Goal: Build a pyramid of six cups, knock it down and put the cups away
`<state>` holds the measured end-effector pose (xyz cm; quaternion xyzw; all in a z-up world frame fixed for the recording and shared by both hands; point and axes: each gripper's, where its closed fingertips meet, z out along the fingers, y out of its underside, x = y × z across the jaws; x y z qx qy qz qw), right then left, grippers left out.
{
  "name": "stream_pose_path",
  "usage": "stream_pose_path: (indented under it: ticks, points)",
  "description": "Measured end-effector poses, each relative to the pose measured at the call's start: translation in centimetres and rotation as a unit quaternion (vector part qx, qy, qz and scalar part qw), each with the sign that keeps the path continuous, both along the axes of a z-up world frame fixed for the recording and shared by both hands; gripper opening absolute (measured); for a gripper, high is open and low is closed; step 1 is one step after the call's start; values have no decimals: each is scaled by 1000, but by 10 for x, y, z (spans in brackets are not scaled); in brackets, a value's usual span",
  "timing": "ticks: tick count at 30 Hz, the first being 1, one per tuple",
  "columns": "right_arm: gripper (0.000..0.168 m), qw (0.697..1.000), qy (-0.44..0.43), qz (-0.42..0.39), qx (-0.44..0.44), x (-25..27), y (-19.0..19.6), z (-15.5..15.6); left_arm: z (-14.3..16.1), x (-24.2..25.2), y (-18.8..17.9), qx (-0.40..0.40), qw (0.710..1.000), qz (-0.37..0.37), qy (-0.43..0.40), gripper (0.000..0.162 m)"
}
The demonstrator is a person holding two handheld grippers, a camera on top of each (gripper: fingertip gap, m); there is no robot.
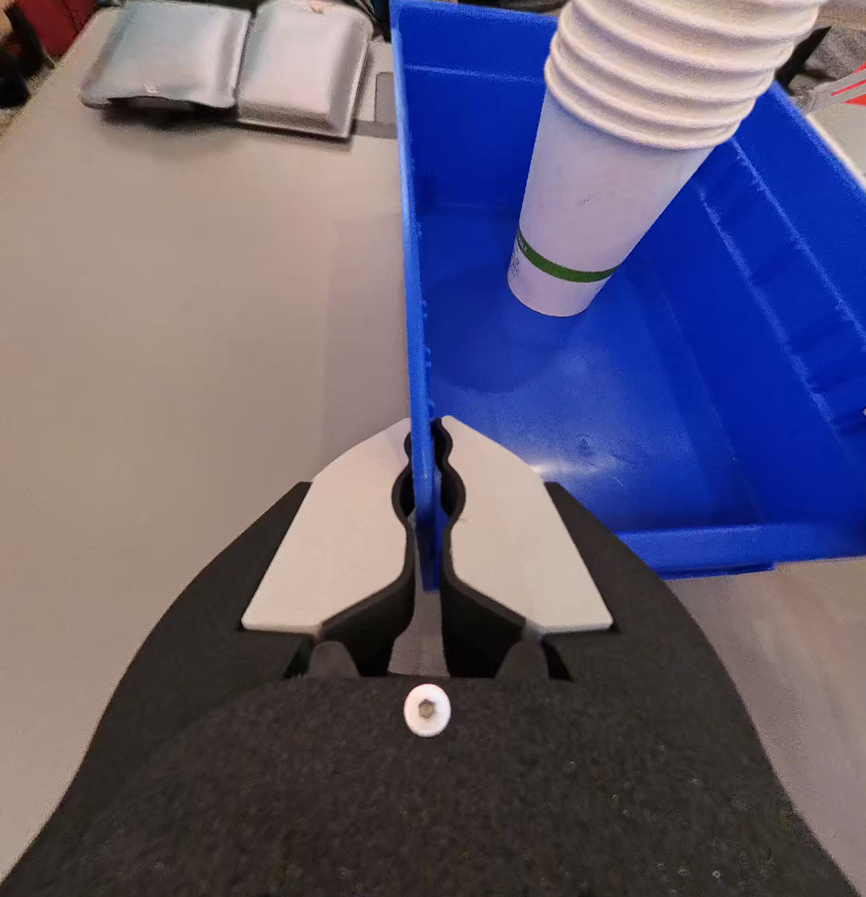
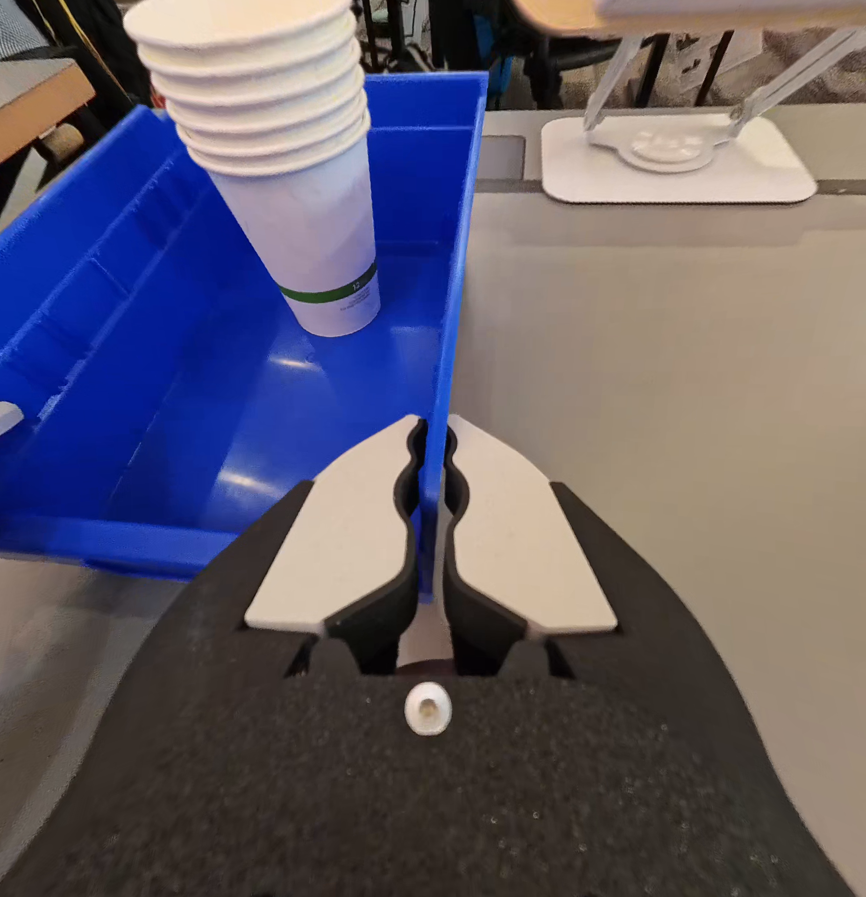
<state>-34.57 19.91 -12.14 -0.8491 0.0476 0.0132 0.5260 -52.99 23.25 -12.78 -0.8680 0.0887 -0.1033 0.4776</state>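
Observation:
A stack of several white paper cups [image 1: 615,160] with a green band near the base stands upright inside a blue plastic bin [image 1: 712,388] on a grey table. The stack also shows in the right wrist view [image 2: 295,194], in the bin [image 2: 130,340]. My left gripper [image 1: 425,427] is shut on the bin's left side wall. My right gripper [image 2: 436,422] is shut on the bin's right side wall. Each gripper's fingertip edge peeks in at the far side of the other's view.
Two grey pouches [image 1: 227,73] lie at the table's far left. A white monitor-stand base [image 2: 673,160] sits at the far right. Grey table surface [image 1: 178,340] stretches out on both sides of the bin. Chairs and another desk stand beyond.

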Motion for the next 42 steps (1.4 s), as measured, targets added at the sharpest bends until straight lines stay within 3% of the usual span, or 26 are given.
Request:
stream_pose_path:
  ticks: [24,25,26,27,29,32,35,38,42]
  points:
    - [12,997,28,67,17,-24,-7,2,-1,-22,3,-17,1000,3,0,5]
    - [14,995,43,82,23,-25,-11,7,0,-23,2,-18,1000,3,-1,7]
    - [15,994,54,96,28,-22,-17,14,3,-25,1,-17,1000,10,-6,21]
    - [27,991,64,111,35,-17,-23,22,8,-30,0,-15,999,25,-15,35]
    - [29,983,81,157,58,-6,-41,44,28,-39,-5,3,998,53,-43,47]
    - [40,968,76,224,85,28,-67,78,63,-34,-16,31,995,44,-88,65]
    - [41,961,38,250,108,90,-90,111,87,-12,-30,52,995,9,-84,66]
    - [42,966,-17,220,133,173,-108,131,95,22,-46,62,996,-29,-60,66]
    - [44,980,-70,131,131,289,-132,118,80,69,-73,81,993,-73,-34,61]
